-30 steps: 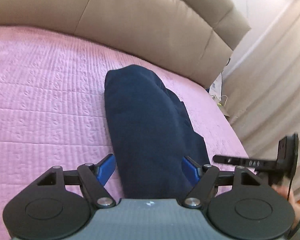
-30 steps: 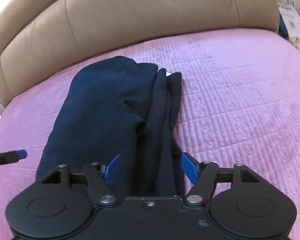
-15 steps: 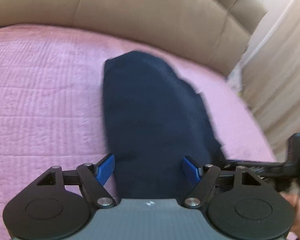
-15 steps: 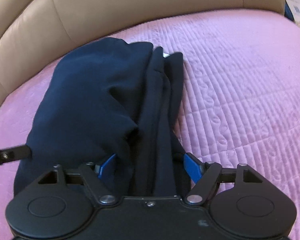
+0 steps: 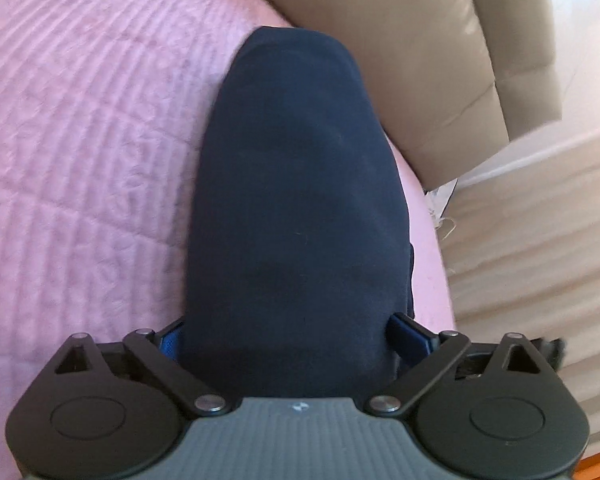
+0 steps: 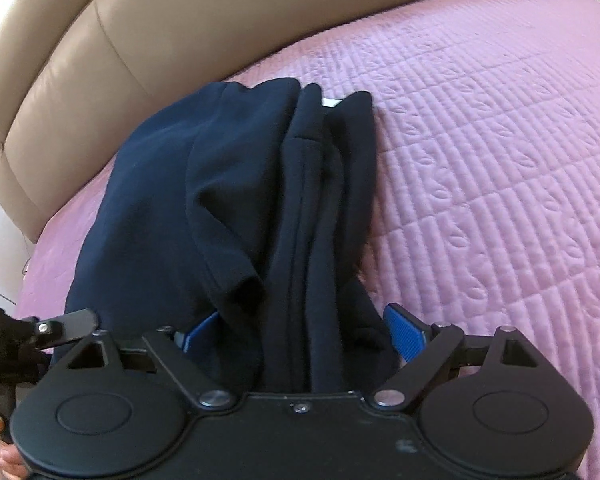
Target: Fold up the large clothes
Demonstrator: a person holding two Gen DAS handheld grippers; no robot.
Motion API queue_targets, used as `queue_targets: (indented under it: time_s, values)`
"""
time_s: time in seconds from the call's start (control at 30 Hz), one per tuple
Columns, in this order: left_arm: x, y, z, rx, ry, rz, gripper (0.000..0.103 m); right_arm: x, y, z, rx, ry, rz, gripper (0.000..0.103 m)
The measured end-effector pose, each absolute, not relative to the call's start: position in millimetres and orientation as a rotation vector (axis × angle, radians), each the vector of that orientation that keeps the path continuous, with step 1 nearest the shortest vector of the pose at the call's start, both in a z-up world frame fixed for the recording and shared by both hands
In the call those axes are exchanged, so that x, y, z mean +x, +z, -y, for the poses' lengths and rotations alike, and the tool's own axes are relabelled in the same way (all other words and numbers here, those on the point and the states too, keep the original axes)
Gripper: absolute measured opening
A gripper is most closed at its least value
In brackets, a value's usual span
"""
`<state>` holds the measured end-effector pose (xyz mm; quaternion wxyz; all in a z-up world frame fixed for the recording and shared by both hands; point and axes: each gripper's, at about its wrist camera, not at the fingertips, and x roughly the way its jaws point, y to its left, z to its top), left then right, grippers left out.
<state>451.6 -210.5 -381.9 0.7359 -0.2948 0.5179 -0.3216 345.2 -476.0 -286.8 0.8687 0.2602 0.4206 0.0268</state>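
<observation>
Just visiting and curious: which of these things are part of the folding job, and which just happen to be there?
Part of the job:
- navy garment, partly folded
- left tongs, spread wide around it
- right tongs, also spread wide around it
- pink bedspread it lies on

Just there:
- beige headboard
- curtain
- white label in the garment

Your left claw [image 5: 288,338] has a grey ribbed body, black arms with silver screws, and blue fingers [image 5: 410,334]. Your right claw [image 6: 296,332] is all black, with blue fingers [image 6: 404,332].
</observation>
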Motion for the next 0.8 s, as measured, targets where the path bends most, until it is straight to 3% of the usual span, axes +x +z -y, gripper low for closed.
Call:
queue_targets:
  time_s: [0.07, 0.13, 0.23, 0.33, 0.6, 0.8]
  values:
    - [450, -376, 218, -0.599, -0.687, -1.121, 0.084, 344, -287, 475, 0.574, 0.046, -0.868, 0.097]
    - [446, -366, 220, -0.553, -0.691, -1.091, 0.072, 340, -287, 477, 0.672, 0.055, -0.865, 0.071]
    - [438, -351, 219, -0.534, -0.719, -1.041, 0.063, 334, -278, 470, 0.708, 0.05, -0.855, 0.055]
    - [428, -328, 212, -0.554, -0.751, -0.98, 0.061, 323, -259, 463, 0.768, 0.105, -0.797, 0.05]
    - [359, -251, 117, -0.575, -0.807, -0.839, 0.061, 256, -182, 394, 0.767, 0.301, -0.675, 0.05]
    - [288, -229, 54, -0.543, -0.776, -0.819, 0.061, 201, -170, 325, 0.748, 0.375, -0.69, 0.05]
